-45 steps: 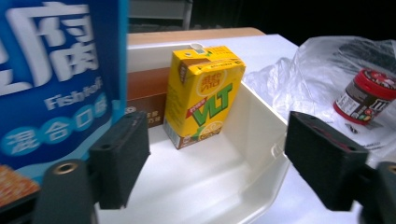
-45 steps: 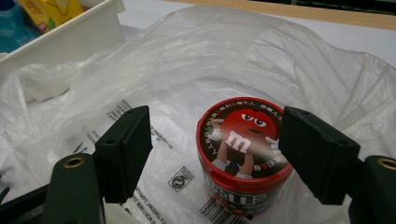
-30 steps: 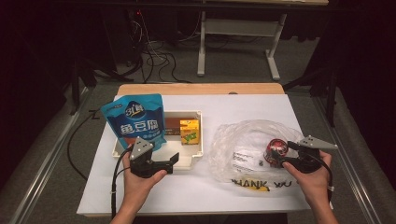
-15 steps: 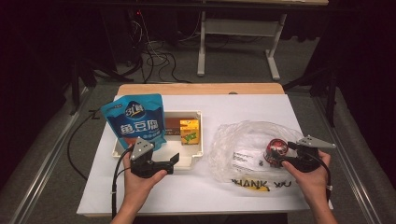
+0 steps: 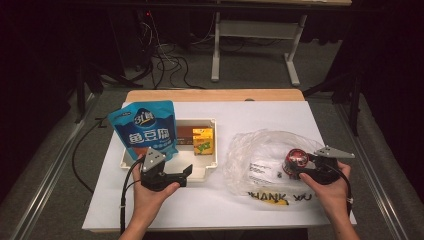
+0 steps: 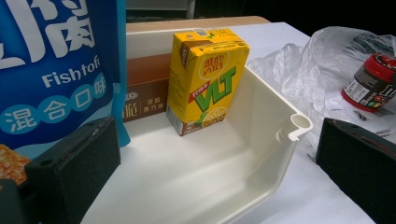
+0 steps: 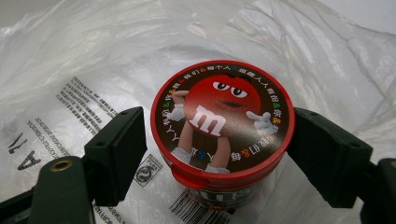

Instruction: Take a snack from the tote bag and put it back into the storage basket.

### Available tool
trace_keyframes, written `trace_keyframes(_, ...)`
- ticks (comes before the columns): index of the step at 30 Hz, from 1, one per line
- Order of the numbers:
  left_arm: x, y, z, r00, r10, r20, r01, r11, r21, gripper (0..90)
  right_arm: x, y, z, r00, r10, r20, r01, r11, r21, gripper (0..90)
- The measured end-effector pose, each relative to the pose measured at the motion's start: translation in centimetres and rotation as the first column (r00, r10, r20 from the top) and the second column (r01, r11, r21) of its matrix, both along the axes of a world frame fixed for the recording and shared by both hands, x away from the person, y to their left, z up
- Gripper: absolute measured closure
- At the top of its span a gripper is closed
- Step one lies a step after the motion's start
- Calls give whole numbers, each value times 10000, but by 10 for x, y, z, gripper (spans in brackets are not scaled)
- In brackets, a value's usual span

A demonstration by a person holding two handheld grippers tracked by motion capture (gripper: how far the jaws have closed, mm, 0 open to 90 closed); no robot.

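Jaws of the right hand-held gripper [image 7: 215,154] are flanking the red-lidded candy tub [image 7: 223,122], sitting on the clear plastic bag [image 7: 93,56], with small gaps showing. Left hand-held gripper [image 6: 210,177] is gaping wide at the white tray [image 6: 261,116] holding a yellow drink carton [image 6: 205,79].

Red-lidded candy tub [image 7: 223,122] stands upright on clear plastic bag [image 5: 260,150].

Left gripper [image 5: 187,172] gapes; right gripper [image 5: 300,170] spread wide.
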State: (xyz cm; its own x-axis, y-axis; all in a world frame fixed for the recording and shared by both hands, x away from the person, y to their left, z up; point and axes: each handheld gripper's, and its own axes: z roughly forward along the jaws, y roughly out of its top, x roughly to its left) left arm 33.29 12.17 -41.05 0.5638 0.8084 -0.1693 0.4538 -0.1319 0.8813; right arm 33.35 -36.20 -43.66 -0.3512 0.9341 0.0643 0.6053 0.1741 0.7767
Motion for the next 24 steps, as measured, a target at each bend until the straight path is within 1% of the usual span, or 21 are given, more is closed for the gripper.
trace_keyframes(5,0,-1,0,10000,-9,18,9,10000,31,5,2,0,-3,10000,25,-42,-25,10000,-65,228)
trace_keyframes(6,0,-1,0,10000,-13,1,13,10000,51,6,2,0,-4,9999,-40,-163,39,10000,-52,234)
trace_keyframes(9,0,-1,0,10000,-13,-11,13,10000,63,5,4,0,-6,9998,-5,-173,3,9999,-122,237)
trace_keyframes(11,0,-1,0,10000,-29,-20,29,10000,61,6,5,2,-7,9997,-112,-235,109,9998,-146,236)
trace_keyframes(12,0,-2,0,10000,-38,-17,39,10000,70,5,5,2,-8,9998,-77,-206,72,9997,-224,236)
trace_keyframes(16,0,-3,-1,10000,-8,-34,9,9999,131,12,7,4,-11,9994,-172,-308,164,9995,-262,233)
trace_keyframes(24,0,-4,-1,10000,-33,-51,33,9999,138,12,13,10,-16,9991,-336,-259,322,9980,-548,226)
